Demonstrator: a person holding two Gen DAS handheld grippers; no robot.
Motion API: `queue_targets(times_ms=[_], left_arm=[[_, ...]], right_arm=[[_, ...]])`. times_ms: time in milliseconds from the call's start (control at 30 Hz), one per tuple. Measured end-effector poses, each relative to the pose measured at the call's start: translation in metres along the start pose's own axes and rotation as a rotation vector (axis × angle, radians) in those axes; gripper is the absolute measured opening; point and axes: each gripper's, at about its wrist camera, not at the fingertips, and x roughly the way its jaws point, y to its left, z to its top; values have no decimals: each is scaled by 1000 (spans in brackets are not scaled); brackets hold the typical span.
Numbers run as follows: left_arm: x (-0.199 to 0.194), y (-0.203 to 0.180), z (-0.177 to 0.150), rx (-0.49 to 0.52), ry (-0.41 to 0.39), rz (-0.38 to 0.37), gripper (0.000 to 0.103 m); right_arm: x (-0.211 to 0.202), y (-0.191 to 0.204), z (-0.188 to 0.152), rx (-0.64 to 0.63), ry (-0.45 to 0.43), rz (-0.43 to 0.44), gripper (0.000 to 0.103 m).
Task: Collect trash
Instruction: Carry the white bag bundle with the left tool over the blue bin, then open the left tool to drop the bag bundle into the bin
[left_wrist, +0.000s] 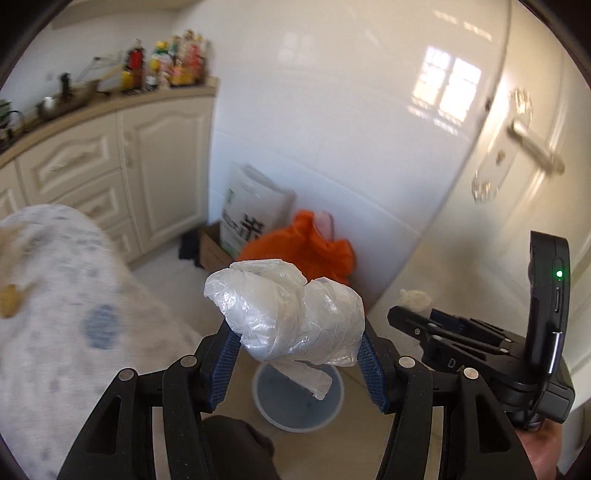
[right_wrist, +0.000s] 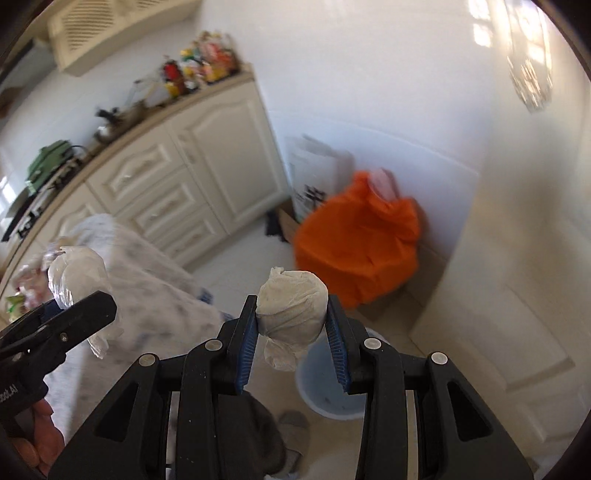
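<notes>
Left gripper (left_wrist: 295, 332) clamps a crumpled plastic wad (left_wrist: 284, 321); right gripper (right_wrist: 291, 314) clamps a paper ball (right_wrist: 291, 306). Both hang above a blue bin (left_wrist: 325, 417); released off-centre, the light trash may miss

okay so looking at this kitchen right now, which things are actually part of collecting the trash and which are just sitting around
Part of the job:
plastic wad in left gripper
paper wad in right gripper
blue bin on the floor

Just lying about:
orange bag
white sack
countertop bottles
patterned cloth
</notes>
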Motion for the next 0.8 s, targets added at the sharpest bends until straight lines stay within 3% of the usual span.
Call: queue_targets(times_ms=[300, 533, 667, 733, 800], left_arm=[[168, -14, -2, 24, 261, -31, 55], [255, -12, -4, -10, 404, -46, 57], [289, 0, -6, -11, 449, -31, 68], [295, -2, -4, -5, 444, -18, 80], [299, -4, -3, -1, 437, -8, 84]], right_arm=[[85, -71, -29, 99, 164, -50, 36], [133, -96, -46, 153, 251, -56, 38], [148, -107, -51, 175, 281, -68, 39], [149, -112, -53, 186, 284, -77, 52], [150, -115, -53, 199, 282, -80, 65]])
